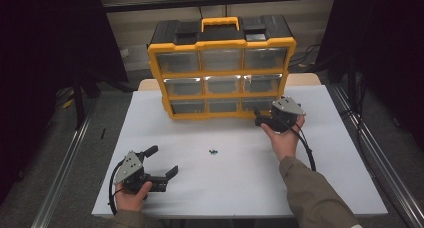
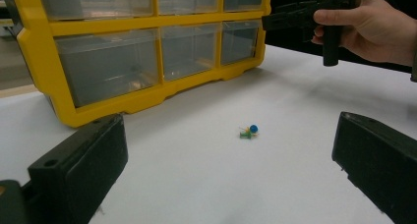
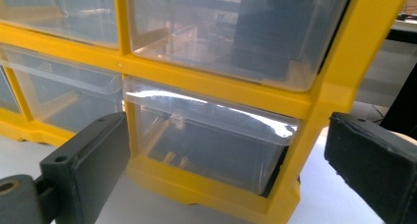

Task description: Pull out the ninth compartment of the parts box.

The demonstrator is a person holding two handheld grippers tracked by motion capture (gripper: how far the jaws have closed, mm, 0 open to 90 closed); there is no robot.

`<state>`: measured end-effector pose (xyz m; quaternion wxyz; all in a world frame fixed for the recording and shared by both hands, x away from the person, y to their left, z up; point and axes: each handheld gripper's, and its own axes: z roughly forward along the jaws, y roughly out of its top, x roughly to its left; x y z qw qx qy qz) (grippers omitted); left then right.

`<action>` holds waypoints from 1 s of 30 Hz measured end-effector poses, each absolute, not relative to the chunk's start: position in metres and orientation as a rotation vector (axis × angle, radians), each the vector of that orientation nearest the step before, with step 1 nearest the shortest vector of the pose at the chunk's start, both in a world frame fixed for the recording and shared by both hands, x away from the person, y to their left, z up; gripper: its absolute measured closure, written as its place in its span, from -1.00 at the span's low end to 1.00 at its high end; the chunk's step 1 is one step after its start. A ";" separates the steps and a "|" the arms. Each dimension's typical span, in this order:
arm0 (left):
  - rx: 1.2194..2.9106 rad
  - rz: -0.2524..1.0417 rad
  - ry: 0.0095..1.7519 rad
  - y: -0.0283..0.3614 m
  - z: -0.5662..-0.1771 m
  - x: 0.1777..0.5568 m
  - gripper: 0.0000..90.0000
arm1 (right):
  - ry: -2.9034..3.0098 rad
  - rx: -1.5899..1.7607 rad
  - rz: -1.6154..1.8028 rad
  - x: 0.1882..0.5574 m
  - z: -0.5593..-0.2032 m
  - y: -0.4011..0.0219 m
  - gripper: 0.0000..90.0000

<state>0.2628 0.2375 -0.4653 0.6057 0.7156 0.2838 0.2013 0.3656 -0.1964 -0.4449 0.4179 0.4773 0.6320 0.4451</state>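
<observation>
**Tongs closing in on bottom drawer of yellow parts cabinet**

Hands are working two sets of tongs over a white worktop (image 1: pixel 320 138) on which a yellow parts cabinet (image 1: pixel 221 63) with nine clear drawers is standing at the far edge. The right tongs (image 1: pixel 264 119) are hovering at the cabinet's lower right corner, jaws spread wide and pinching nothing. In the right gripper view (image 3: pixel 231 150) the bottom right drawer (image 3: pixel 211 145) is sitting directly ahead between the two jaws, its clear front lip running crosswise to the line of reach and seeming to stand slightly proud of the frame. Its long edge is lying level, parallel to the worktop, so the jaws look to be lined up to straddle the drawer front and not to nip it from above.

The left tongs (image 1: pixel 162 163) are resting low near the front left of the worktop, jaws likewise spread and empty. A small cluster of coloured push pins (image 2: pixel 249 131), blue and green, is lying loose in the middle of the worktop, ahead of the left tongs and to the right of their line, well apart from both the jaws and the cabinet.

By the look of it, the right hand (image 1: pixel 285 138) is the nearer one to the drawer and is getting ready to pull it open, while the left is the nearer to the pins.
</observation>
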 end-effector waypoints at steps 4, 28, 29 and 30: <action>1.682 0.472 0.641 0.240 -0.466 0.264 -1.00 | 1.602 1.173 1.093 0.367 -0.447 -0.195 -0.93; 1.692 0.486 0.649 0.243 -0.464 0.264 -1.00 | 1.633 0.837 0.738 0.372 -0.456 -0.180 -0.65; 1.693 0.491 0.650 0.243 -0.464 0.264 -1.00 | 1.632 0.808 0.718 0.372 -0.457 -0.180 -0.65; 1.693 0.493 0.650 0.243 -0.464 0.264 -1.00 | 1.633 0.790 0.709 0.372 -0.457 -0.179 -0.64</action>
